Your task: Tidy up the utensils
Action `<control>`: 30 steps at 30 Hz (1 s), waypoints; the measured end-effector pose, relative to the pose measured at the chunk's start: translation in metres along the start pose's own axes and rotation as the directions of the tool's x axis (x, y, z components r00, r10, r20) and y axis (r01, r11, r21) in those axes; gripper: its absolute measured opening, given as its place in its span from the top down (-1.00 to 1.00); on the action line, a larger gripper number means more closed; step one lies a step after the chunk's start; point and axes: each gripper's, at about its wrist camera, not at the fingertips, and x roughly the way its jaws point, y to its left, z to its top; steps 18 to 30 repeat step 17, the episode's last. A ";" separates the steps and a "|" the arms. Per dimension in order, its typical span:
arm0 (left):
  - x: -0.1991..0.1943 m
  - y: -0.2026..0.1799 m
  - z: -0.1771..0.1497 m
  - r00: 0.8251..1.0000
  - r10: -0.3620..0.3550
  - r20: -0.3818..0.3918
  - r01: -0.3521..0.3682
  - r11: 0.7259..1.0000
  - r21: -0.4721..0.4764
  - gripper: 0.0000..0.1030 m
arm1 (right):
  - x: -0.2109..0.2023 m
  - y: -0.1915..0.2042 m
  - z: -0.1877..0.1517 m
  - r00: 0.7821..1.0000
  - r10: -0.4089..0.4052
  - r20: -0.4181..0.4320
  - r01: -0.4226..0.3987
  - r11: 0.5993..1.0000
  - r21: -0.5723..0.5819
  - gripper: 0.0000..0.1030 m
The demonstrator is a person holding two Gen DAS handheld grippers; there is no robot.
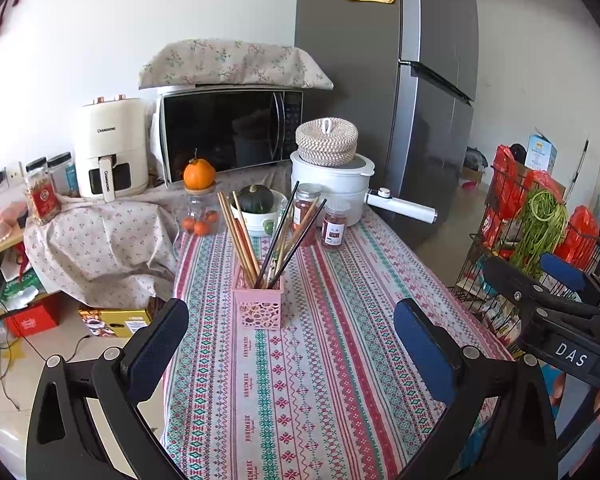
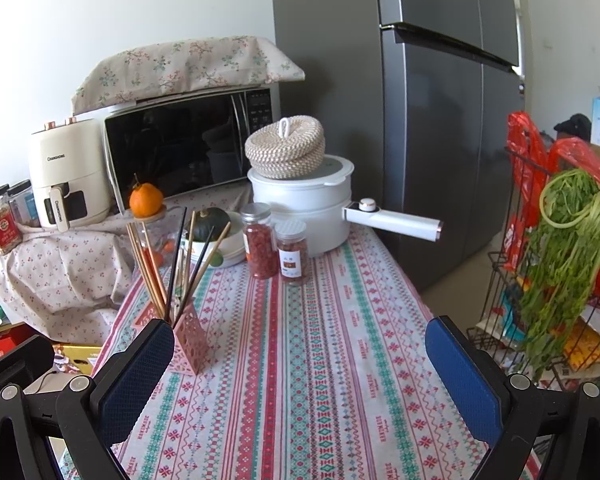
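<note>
Pink perforated holder (image 1: 257,304) stands upright on the patterned tablecloth (image 1: 320,380), toward the table's left side, in the left wrist view just beyond the left gripper and between its two pads. Chopsticks (image 1: 242,240) stand in it, fanned: a pale wooden bunch leaning toward 11 o'clock, dark ones (image 1: 296,242) leaning toward 1 o'clock. Left gripper (image 1: 291,354) hovers over the cloth with fingers spread wide, nothing between them. Right gripper (image 2: 300,376) likewise spread wide and empty; in its view the same holder (image 2: 190,340) sits at about 10 o'clock, just beside the left pad (image 2: 136,376), sticks (image 2: 150,268) rising from it. Part of the right gripper's black body, lettered "DAS" (image 1: 571,354), shows at 3 o'clock in the left view. Beyond the holder, at 12 o'clock: two spice jars with red contents (image 2: 262,246), a bowl holding a dark green squash (image 1: 256,200), a glass jar topped by an orange (image 1: 199,174). Farther back, a white pot (image 2: 304,208) with a long handle pointing to 3 o'clock, woven mats (image 2: 285,148) stacked on its lid. Behind: microwave (image 1: 228,134) under a floral cover, cream air fryer (image 1: 110,148) to its left, tall grey fridge (image 2: 400,100). Wire rack with greens (image 2: 564,248) and red bags stands at 3 o'clock, off the table.
</note>
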 end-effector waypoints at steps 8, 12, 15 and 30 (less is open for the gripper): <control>0.008 0.004 -0.001 0.998 -0.053 -0.039 0.050 0.997 -0.063 -1.00 | 0.003 -0.003 -0.001 1.000 -0.002 -0.008 0.003 1.000 0.022 -1.00; 0.019 0.004 -0.005 0.999 -0.012 -0.050 0.009 0.998 -0.061 -1.00 | 0.009 -0.003 -0.002 1.000 -0.010 -0.026 0.010 1.000 0.010 -1.00; 0.034 0.009 -0.010 0.995 -0.003 -0.096 -0.005 0.997 -0.076 -1.00 | 0.022 -0.006 -0.006 0.998 -0.021 -0.063 0.022 1.000 0.010 -1.00; 0.049 0.012 -0.015 0.991 0.016 -0.134 -0.026 0.997 -0.072 -1.00 | 0.034 -0.009 -0.009 0.994 -0.026 -0.103 0.027 1.000 0.008 -1.00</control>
